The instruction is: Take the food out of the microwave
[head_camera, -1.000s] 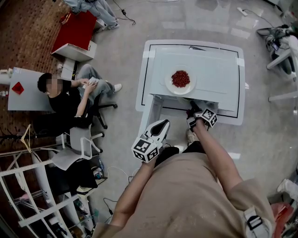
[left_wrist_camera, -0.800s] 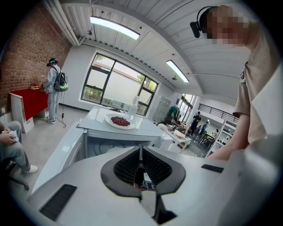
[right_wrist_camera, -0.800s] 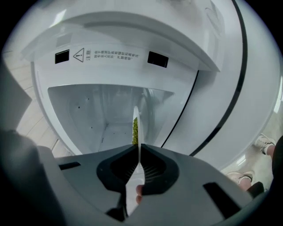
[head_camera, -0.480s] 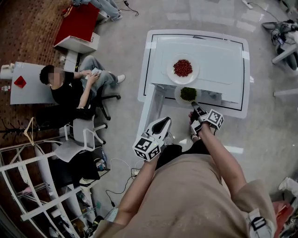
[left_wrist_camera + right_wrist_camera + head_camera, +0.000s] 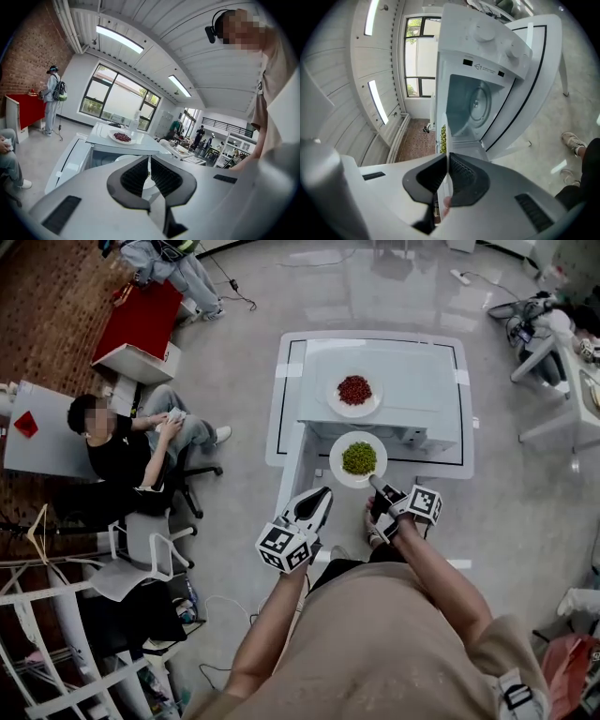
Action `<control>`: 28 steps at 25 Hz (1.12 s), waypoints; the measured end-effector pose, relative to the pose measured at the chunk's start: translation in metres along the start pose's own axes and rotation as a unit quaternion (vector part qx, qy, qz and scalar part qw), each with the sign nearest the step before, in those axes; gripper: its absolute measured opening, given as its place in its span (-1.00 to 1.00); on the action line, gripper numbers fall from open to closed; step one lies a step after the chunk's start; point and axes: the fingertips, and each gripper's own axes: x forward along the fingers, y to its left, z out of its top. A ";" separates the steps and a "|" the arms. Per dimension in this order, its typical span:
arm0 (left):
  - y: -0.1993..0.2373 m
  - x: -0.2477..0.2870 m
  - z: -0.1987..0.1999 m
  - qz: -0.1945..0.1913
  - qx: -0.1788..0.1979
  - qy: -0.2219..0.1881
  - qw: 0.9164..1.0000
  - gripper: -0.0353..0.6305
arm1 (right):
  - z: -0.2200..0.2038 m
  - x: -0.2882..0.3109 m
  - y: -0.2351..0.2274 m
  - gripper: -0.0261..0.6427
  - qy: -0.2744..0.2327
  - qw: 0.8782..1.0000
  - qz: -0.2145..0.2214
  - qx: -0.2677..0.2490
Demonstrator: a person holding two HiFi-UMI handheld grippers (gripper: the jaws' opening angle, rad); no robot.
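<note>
A white microwave (image 5: 412,395) stands on a white table (image 5: 281,427) with its door (image 5: 295,465) swung open to the left. On its top rests a plate of red food (image 5: 353,390). A plate of green food (image 5: 359,457) hangs in the air in front of the microwave. My right gripper (image 5: 375,486) is shut on its near rim. In the right gripper view the plate (image 5: 443,136) shows edge-on between the pads, with the bare cavity (image 5: 471,105) behind it. My left gripper (image 5: 323,493) is shut and holds nothing, lower left of the plate, near the door.
A person sits on an office chair (image 5: 122,442) left of the table. A red cabinet (image 5: 141,320) stands at the far left and white racks (image 5: 56,652) at the lower left. Another white table (image 5: 562,381) is at the right edge.
The plate of green food has come out of the microwave, gripped by my right gripper, and has risen towards me. My left gripper shifted slightly.
</note>
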 end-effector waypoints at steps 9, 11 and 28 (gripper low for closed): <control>-0.016 -0.063 0.020 -0.037 0.024 -0.033 0.998 -0.87 | -0.035 -0.056 0.064 -0.87 -0.042 0.999 0.016 -0.016; -0.020 -0.079 0.025 -0.047 0.026 -0.046 0.997 -0.87 | -0.046 -0.071 0.076 -0.87 -0.053 0.998 0.021 -0.009; -0.077 -0.123 0.003 -0.102 0.069 -0.048 0.991 -0.87 | -0.095 -0.194 0.118 -0.87 -0.106 0.993 0.026 -0.034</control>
